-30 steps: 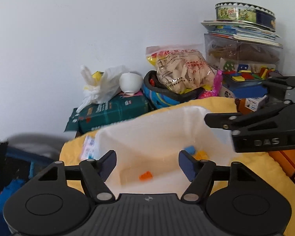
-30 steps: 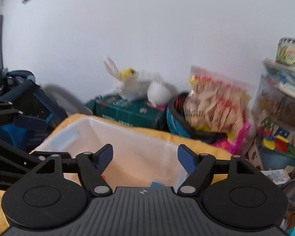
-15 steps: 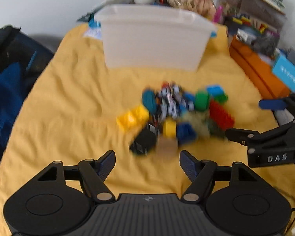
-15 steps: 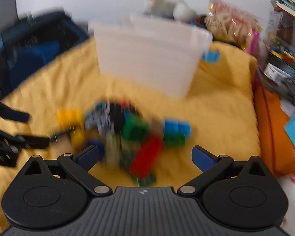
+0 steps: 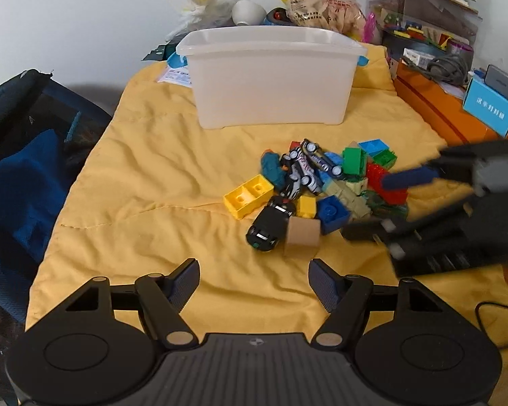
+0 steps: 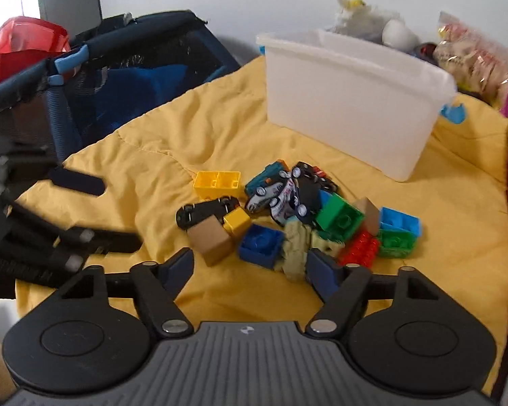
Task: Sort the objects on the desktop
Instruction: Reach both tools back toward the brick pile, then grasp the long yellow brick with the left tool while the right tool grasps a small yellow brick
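A pile of toy bricks and toy cars (image 5: 321,189) lies on the yellow cloth (image 5: 152,186), in front of a white plastic bin (image 5: 271,77). It holds a yellow brick (image 5: 249,196), a black car (image 5: 271,228), a tan block (image 5: 303,235), a blue brick (image 5: 333,213), green and red bricks. My left gripper (image 5: 254,279) is open and empty, short of the pile. My right gripper (image 6: 249,267) is open and empty, its fingers at the tan block (image 6: 210,241) and the blue brick (image 6: 262,245). The bin also shows in the right wrist view (image 6: 352,108).
A dark blue mesh cot (image 5: 23,142) stands left of the cloth. Orange boxes (image 5: 443,115) and a blue carton (image 5: 491,110) lie at the right. Bags, a bowl and a clear toy box (image 5: 420,17) crowd the wall behind the bin.
Both grippers have pulled back from over the bin and dropped toward the cloth. They now face the toy pile. Both stay open and empty.
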Tool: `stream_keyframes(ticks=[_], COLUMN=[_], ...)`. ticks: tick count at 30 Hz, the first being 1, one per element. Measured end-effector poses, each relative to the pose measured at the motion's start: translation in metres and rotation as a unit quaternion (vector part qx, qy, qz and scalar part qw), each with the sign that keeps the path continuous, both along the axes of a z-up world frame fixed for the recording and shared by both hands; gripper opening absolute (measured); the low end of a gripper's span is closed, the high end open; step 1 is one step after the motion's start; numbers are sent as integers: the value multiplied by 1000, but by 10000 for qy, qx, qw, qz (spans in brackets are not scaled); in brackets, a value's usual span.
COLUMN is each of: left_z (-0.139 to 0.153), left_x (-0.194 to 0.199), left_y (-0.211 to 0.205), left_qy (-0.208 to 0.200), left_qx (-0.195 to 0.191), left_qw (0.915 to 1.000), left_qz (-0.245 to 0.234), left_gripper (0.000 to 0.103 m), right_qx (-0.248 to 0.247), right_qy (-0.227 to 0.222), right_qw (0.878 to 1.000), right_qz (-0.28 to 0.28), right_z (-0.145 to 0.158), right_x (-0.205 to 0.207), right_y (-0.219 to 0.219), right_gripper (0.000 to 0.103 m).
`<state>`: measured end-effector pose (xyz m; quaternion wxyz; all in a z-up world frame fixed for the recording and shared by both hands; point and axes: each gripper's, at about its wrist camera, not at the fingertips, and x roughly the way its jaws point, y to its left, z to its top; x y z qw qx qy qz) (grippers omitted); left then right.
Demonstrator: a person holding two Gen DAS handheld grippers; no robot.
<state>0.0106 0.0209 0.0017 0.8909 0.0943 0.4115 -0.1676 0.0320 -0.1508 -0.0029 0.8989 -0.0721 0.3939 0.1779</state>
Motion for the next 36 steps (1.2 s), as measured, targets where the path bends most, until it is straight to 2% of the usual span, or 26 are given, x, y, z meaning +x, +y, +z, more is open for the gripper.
stream_keyframes(ticks=[2, 4, 6, 12, 14, 17, 26, 27, 28, 29, 30, 32, 36], left_z=[-2, -3, -4, -8, -7, -5, -21, -26, -31, -36, -42, -44, -22], left_x=[2, 6, 10, 23, 29, 42, 96, 101, 105, 108, 110, 109, 83], left_y=[1, 4, 9, 16, 16, 14, -14, -19, -23, -26, -29, -29, -15], left_qy=[9, 27, 35, 83, 40, -29, -101, -52, 29, 112, 219, 289, 327], left_qx=[81, 55, 14, -49, -56, -73, 196, 230, 268, 333, 407, 380, -138], left_qw=[10000, 10000, 10000, 9999, 9999, 9995, 9957, 9948, 9938, 9934, 9929, 9935, 9950], left_qz=[-13, 0, 26, -31, -112, -295, -898, -992, -1074, -1093, -1094, -1038, -929], left_gripper=[74, 74, 74, 74, 74, 74, 74, 72, 64, 49, 39, 34, 27], right_qx=[-78, -105, -148, -193, -232, -219, 201, 211, 216, 220, 228, 248, 206], right_qy=[-33, 11, 30, 227, 215, 239, 329, 364, 398, 432, 462, 530, 554], right_qw=[10000, 9999, 9998, 9995, 9994, 9995, 9974, 9968, 9961, 9954, 9948, 9937, 9940], right_qz=[13, 53, 106, 84, 133, 39, -616, -686, -759, -824, -878, -955, -915], right_z=[-2, -4, -9, -23, -23, -20, 4, 4, 5, 5, 4, 3, 3], right_x=[5, 13, 19, 31, 32, 28, -27, -32, -38, -42, -46, -51, -59], right_y=[8, 14, 20, 33, 34, 30, -9, -13, -16, -19, -22, -26, -31], right_gripper=[63, 42, 36, 36, 27, 26, 25, 25, 25, 25, 25, 25, 25])
